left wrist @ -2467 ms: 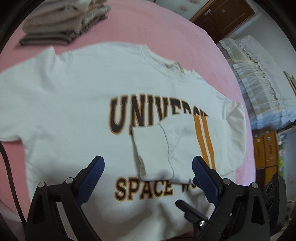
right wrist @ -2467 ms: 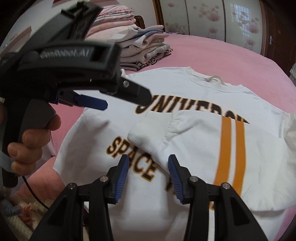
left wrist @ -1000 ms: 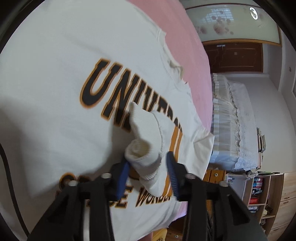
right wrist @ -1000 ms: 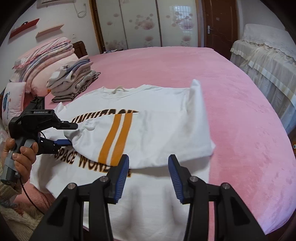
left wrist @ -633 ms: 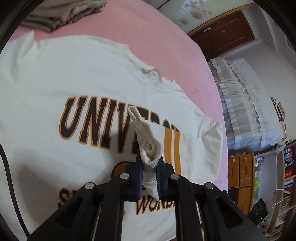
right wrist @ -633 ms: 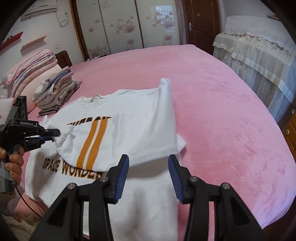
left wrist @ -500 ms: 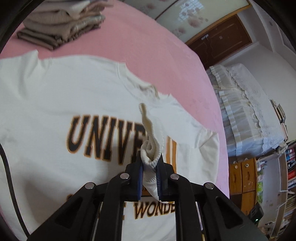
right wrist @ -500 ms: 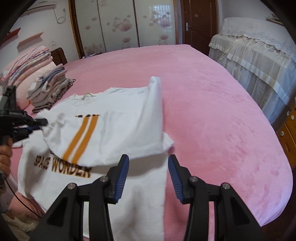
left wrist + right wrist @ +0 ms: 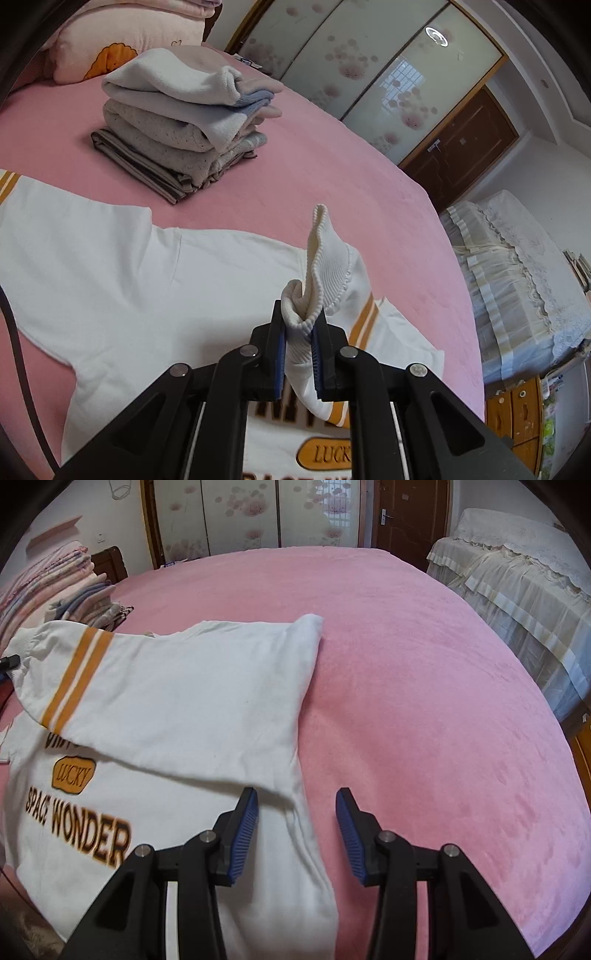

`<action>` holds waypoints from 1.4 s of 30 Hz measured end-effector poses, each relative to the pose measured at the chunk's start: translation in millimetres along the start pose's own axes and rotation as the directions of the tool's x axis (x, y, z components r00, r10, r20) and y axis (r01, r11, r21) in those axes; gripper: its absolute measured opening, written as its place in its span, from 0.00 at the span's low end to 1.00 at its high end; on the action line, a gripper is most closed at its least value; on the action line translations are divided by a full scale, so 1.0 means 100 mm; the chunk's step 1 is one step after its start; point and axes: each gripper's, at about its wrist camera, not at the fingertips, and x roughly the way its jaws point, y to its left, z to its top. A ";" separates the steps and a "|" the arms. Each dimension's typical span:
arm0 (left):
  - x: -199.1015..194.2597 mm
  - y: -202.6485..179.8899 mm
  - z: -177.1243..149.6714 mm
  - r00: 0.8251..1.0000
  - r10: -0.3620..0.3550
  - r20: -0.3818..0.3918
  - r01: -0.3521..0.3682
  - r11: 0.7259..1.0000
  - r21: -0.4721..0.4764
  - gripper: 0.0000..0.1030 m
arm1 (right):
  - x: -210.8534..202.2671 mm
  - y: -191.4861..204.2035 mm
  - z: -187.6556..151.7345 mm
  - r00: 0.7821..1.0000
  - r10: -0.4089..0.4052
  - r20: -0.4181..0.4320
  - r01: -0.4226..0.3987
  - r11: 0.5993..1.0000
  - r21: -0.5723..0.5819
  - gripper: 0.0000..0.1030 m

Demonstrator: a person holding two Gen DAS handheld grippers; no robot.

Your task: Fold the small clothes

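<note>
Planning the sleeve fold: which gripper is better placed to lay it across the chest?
Left. The left gripper is shut on the sleeve cuff; the right gripper hangs open over the sweatshirt edge, holding nothing.

My left hand-held gripper (image 9: 298,360) covers the sweatshirt (image 9: 118,266) print; only "LUCK" shows, and the frame edge crops the hem.

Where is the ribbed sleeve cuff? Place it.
In the left wrist view, the ribbed cuff is pinched in the left tool, raised above the sweatshirt, low centre.
</note>
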 end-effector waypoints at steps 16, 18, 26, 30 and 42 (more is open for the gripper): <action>0.88 0.68 -0.39 0.988 0.033 -0.150 -0.054 0.989 -0.136 0.11 | 0.15 -0.13 -0.03 1.000 0.000 -0.012 0.002 0.990 0.140 0.16; 0.88 0.70 -0.39 0.988 0.021 -0.156 -0.041 0.991 -0.130 0.11 | 0.14 -0.09 -0.01 1.000 -0.016 -0.015 0.018 0.992 0.124 0.16; 0.74 0.69 -0.23 0.982 0.054 -0.182 -0.067 0.996 -0.063 0.23 | -0.08 -0.08 -0.03 0.999 -0.020 -0.028 0.021 0.998 0.065 0.22; 0.54 0.64 -0.17 0.978 0.164 -0.131 -0.166 0.986 -0.007 0.46 | -0.29 -0.06 -0.06 1.000 -0.028 0.003 0.028 0.999 0.041 0.22; 0.76 0.23 0.00 0.951 0.289 -0.108 -0.254 0.932 0.259 0.76 | -0.03 -0.05 0.84 0.999 0.015 0.040 -0.017 0.999 0.049 0.43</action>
